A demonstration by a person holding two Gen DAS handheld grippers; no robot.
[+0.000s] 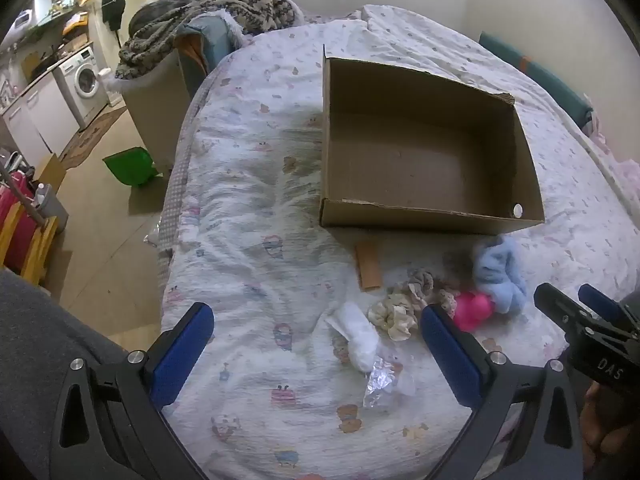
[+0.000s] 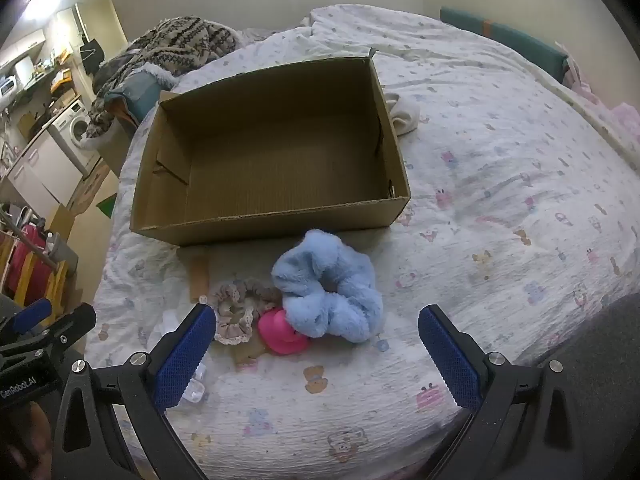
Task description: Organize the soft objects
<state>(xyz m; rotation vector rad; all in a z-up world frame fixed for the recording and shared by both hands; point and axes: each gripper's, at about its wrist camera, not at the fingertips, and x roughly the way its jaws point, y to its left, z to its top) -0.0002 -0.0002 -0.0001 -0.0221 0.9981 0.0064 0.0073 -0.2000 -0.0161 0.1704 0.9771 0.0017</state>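
1. While both tools hover over the bed [image 2: 500,168], the left gripper [image 1: 318,334] and right gripper [image 2: 316,334] stand with fingers apart, holding nothing.
2. The box [image 2: 192,236] sits far of the pile.
3. The blue scrunchie [image 2: 326,292] touches the pink toy [image 2: 280,334]; the beige scrunchie [image 2: 236,312] lies left.
4. A cream scrunchie [image 1: 394,314] and what may be plastic wrap [image 1: 380,376] lie near the left gripper.

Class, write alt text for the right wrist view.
An empty cardboard box sits on a patterned bedsheet; in front lie a fluffy blue scrunchie, a beige scrunchie and a pink toy, beyond the open right gripper.
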